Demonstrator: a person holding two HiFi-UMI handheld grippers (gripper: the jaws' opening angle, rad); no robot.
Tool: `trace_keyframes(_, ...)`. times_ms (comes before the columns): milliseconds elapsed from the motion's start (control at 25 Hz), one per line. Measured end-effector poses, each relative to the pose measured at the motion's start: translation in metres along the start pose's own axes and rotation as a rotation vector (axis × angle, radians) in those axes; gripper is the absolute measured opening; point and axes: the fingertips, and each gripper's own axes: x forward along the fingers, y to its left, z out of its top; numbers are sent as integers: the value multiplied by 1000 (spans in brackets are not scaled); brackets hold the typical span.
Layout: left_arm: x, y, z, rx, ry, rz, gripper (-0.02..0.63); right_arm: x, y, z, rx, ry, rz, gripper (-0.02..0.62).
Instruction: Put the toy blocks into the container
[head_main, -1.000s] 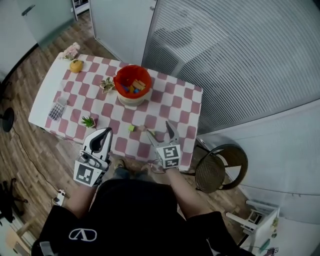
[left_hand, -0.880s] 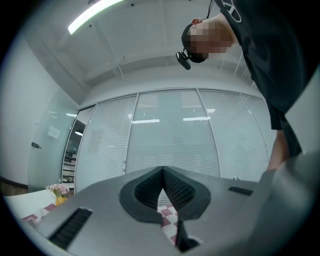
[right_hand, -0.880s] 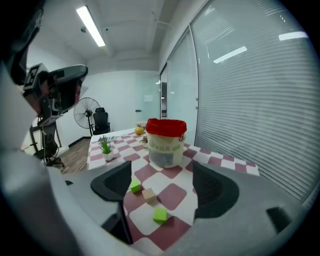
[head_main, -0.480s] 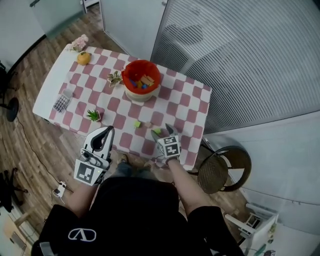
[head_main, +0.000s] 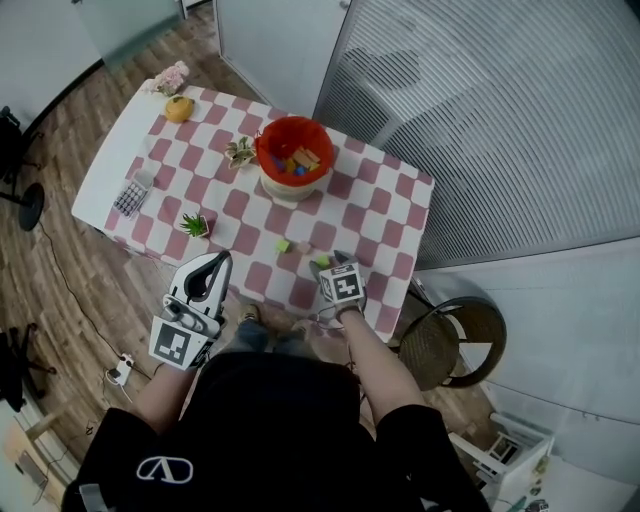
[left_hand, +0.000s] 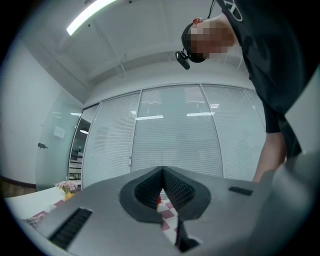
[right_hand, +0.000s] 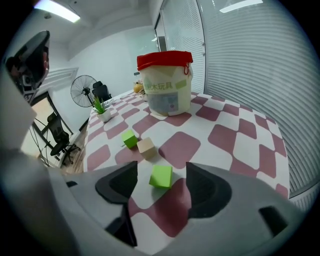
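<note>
Right gripper (head_main: 337, 262): tilted steeply down over the near edge of the table (head_main: 110, 170), which carries a red-and-white checked cloth (head_main: 385, 215). Its jaws stand fairly wide and have just been closing. A lime-green cube (right_hand: 161, 176) rests on the cloth between them. Neither pad touches it; a gap shows on each side.

Left gripper (left_hand: 162, 170): held off the table at the person's left, pointing roughly level toward the frosted glass wall. Its jaws are pressed together with nothing between them.

Other loose blocks: a beige cube (right_hand: 146, 147) lies just beyond the lime-green one, and a second green cube (right_hand: 130, 139) sits just beside the beige one, on its far left. All three rest flat on the cloth, close together near the table's front edge.

Container: a pale bucket with a red rim (right_hand: 166, 82) stands upright toward the far side of the table, well apart from the loose cubes. From above, several coloured blocks (head_main: 296, 162) are visible inside it.

Remaining items on the table: a small potted plant (head_main: 196, 225) near the left front, a second small plant (head_main: 240, 152) just beside the bucket, an orange object (head_main: 179, 108) and pink flowers (head_main: 172, 76) at the far left corner, and a grey keypad-like item (head_main: 130, 198) at the left edge.

A round woven chair (head_main: 455, 340) stands on the wooden floor to the right of the table.
</note>
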Motion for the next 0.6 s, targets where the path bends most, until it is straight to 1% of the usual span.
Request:
trace_keyframes(120,-3,-1,-11,-4,39,-9,5,6,0,-4,9,30,15,288)
trace_keyframes(160,-4,-1,-11,-4,40,-9,5,8,0,-6,13,43,22,274)
trace_keyframes(280,1,0,3,1,-10,9,6,13,0,-13,22,92,35,266)
trace_keyframes(320,0,1,3,0,-9,11,5,14,-1,-14,24,107,35,245)
trace_keyframes(360,-2,0,-3,-2,13,6,6,15,-2,-15,23,120,31,218)
trace_keyframes(400,-5,0,-8,-4,34,1,5,15,-2,-16,19,129,27,157)
trace_keyframes(480,-6,1,-9,0,40,0,5,15,-1,-16,11,134,26,150)
trace_keyframes(600,-1,2,-3,2,13,7,5,15,-2,-15,15,135,34,149)
